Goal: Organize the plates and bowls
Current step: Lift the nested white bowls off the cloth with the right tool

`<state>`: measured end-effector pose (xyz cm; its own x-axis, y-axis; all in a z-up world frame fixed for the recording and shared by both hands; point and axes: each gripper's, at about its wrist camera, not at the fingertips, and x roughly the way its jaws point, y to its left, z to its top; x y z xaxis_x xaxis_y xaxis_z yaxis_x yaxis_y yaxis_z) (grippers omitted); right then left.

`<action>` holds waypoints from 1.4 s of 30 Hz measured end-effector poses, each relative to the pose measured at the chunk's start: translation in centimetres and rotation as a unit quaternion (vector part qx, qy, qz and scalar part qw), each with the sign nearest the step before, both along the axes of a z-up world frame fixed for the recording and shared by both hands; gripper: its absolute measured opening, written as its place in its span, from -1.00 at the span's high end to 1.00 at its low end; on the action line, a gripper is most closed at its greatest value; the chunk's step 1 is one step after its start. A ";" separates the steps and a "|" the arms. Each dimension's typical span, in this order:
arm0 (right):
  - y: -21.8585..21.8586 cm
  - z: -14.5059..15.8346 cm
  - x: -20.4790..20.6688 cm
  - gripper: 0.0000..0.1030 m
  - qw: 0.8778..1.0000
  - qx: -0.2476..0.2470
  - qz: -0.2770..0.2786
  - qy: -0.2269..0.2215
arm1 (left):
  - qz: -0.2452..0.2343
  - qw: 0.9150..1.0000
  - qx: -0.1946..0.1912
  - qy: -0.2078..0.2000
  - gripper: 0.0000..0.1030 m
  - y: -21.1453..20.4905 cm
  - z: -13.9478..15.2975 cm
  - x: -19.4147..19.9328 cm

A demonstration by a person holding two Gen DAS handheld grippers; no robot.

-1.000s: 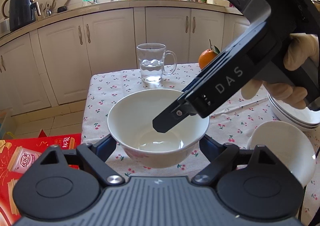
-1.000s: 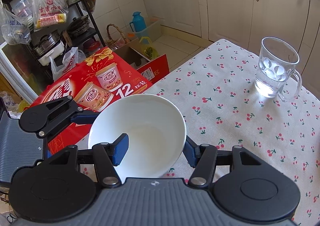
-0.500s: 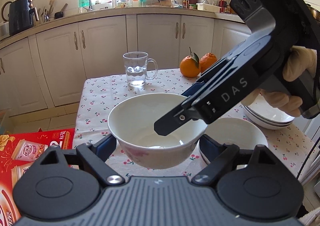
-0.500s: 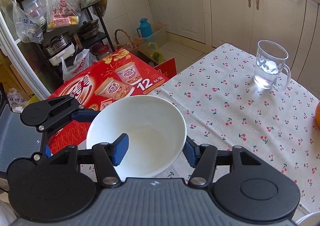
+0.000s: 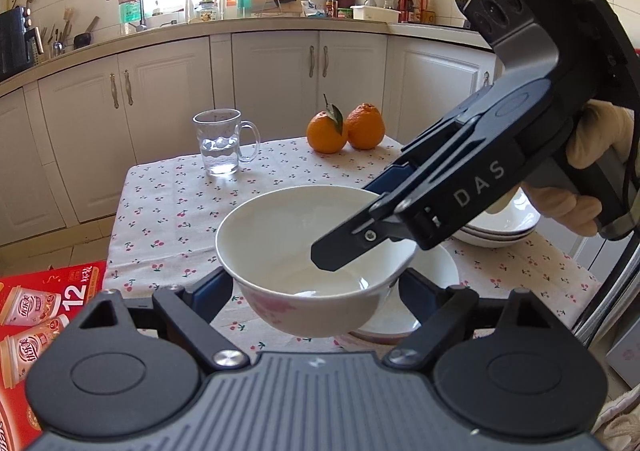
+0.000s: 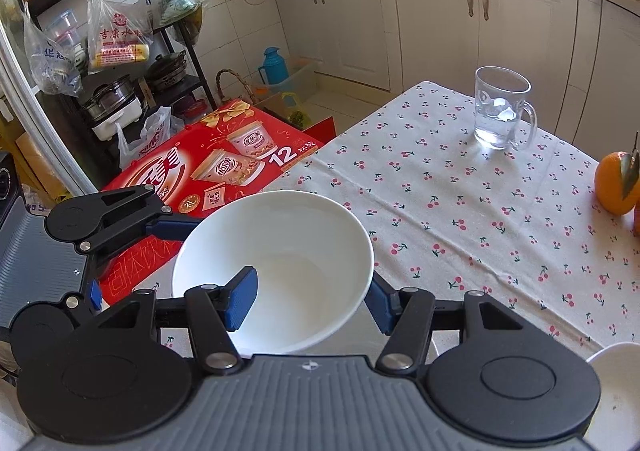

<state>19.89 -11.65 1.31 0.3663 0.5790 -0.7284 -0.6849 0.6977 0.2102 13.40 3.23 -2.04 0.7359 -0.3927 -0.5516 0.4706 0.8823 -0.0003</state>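
A white bowl [image 5: 280, 235] with a pink flower print hangs in the air above the table. My left gripper [image 5: 316, 287] is shut on it, fingers pressing its outer sides. My right gripper [image 6: 312, 303] is shut on its rim, one finger [image 6: 240, 299] inside and one outside; it shows in the left wrist view [image 5: 400, 227]. The bowl also shows in the right wrist view [image 6: 280, 251]. A second white bowl [image 5: 424, 291] sits on the table just below and to the right. A stack of white plates [image 5: 504, 227] lies at the right.
A glass mug with water [image 5: 220, 143] and two oranges [image 5: 344, 127] stand at the table's far side on the cherry-print cloth [image 6: 480, 211]. A red carton [image 6: 208, 167] lies on the floor left of the table. Kitchen cabinets [image 5: 160, 103] stand behind.
Both grippers have lifted the bowl off the table and carried it right, over the second bowl. The mug and oranges have shifted left in the left wrist view.
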 end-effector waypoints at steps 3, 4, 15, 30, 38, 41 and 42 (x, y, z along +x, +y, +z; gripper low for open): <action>-0.9 0.0 -0.6 -0.25 1.000 0.000 -0.012 -0.002 | -0.012 1.000 -0.001 0.001 -0.74 -0.7 -0.1 -0.1; -1.2 0.0 -0.8 -0.25 1.000 -0.001 -0.016 -0.003 | -0.016 1.000 -0.001 0.001 -0.74 -1.0 -0.1 -0.2; -4.3 -0.3 -2.0 -0.25 0.998 -0.002 -0.059 -0.003 | -0.053 0.999 -0.004 0.013 -0.74 -3.3 -1.0 0.3; -5.4 -1.9 -2.1 -0.25 0.997 -0.006 -0.074 0.009 | -0.063 0.998 -0.003 0.031 -0.74 -4.1 -2.1 0.7; -5.1 -2.0 -2.1 -0.25 0.997 -0.014 -0.071 0.002 | -0.061 0.998 -0.002 0.033 -0.74 -4.0 -2.3 0.9; -4.8 -2.0 -2.2 -0.25 0.997 -0.019 -0.068 -0.003 | -0.059 0.998 -0.003 0.036 -0.74 -3.8 -2.4 1.0; -4.7 -2.0 -2.2 -0.25 0.998 -0.021 -0.067 -0.005 | -0.059 0.998 -0.004 0.037 -0.74 -3.8 -2.4 1.0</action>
